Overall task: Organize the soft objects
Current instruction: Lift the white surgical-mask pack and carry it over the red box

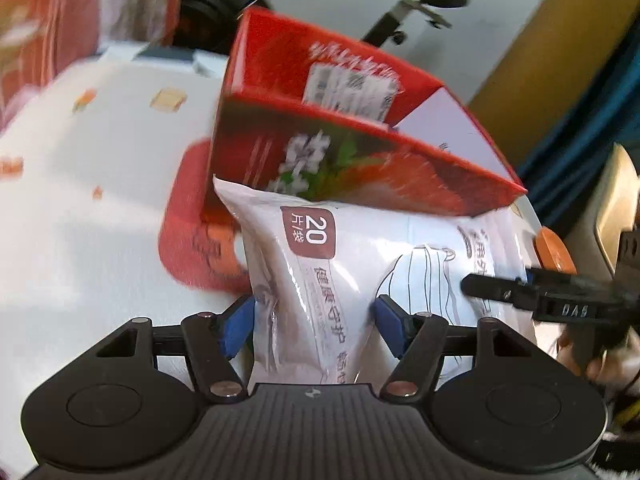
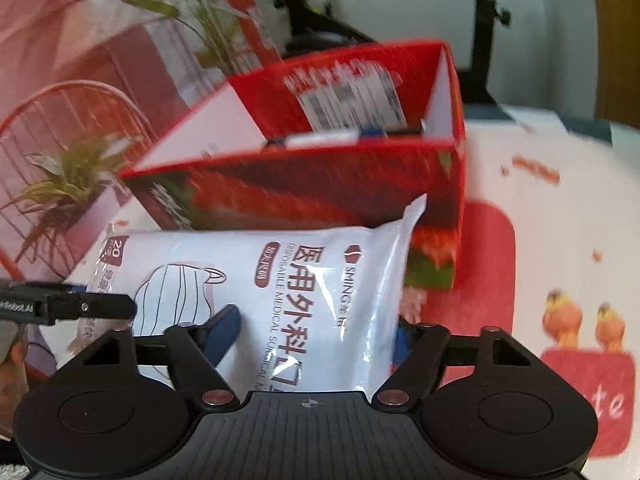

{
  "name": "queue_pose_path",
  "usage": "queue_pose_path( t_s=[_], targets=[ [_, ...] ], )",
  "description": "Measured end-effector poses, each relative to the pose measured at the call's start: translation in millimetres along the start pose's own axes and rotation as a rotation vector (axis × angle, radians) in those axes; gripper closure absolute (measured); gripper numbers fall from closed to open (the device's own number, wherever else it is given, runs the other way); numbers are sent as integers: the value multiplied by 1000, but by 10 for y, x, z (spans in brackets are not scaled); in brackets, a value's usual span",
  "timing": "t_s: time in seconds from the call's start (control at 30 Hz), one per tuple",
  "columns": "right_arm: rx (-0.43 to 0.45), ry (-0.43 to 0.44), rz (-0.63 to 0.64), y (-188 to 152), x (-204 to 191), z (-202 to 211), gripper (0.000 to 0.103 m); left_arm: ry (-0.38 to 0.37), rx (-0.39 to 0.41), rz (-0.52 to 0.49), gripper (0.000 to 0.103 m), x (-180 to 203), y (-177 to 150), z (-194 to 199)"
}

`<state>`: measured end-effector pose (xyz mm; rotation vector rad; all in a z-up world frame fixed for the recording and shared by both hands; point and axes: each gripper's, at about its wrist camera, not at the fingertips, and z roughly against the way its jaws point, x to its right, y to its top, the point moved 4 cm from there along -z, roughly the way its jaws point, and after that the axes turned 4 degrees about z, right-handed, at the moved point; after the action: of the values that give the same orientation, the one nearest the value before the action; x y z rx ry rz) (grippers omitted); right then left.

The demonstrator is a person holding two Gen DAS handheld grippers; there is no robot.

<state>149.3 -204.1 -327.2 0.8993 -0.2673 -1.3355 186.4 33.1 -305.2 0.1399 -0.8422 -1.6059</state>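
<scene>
A white plastic pack of surgical masks (image 1: 360, 248) lies in front of an open red cardboard box (image 1: 360, 172) printed with strawberries. My left gripper (image 1: 314, 324) is shut on one end of the pack, a blue pad pressing each side. My right gripper (image 2: 314, 332) is shut on the other end of the same pack (image 2: 312, 272), its right pad partly hidden behind the wrapper's edge. The box (image 2: 320, 176) stands just beyond, its white inside showing. Each gripper's black finger shows at the edge of the other's view.
The white tablecloth (image 1: 80, 200) has red patches and small orange prints. Potted green plants (image 2: 68, 188) and a red wire chair (image 2: 60, 120) stand to the left in the right wrist view. An exercise machine (image 1: 424, 0) is behind the table.
</scene>
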Motion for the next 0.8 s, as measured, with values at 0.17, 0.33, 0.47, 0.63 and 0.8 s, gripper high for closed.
queue_pose_path(
  t_s=[0.17, 0.33, 0.47, 0.63, 0.8],
  targets=[
    [52, 1, 103, 186, -96, 163, 48, -1, 24, -58, 35, -22, 200, 167],
    [114, -18, 187, 417, -195, 287, 58, 5, 56, -94, 38, 3, 380, 283],
    [163, -57, 229, 605, -193, 371, 60, 2, 63, -183, 49, 94, 472, 377],
    [198, -71, 290, 757, -210, 488, 68, 13, 86, -250, 52, 157, 624, 484],
    [262, -104, 370, 982, -293, 630, 71, 39, 160, -284, 53, 239, 864, 609]
  ],
)
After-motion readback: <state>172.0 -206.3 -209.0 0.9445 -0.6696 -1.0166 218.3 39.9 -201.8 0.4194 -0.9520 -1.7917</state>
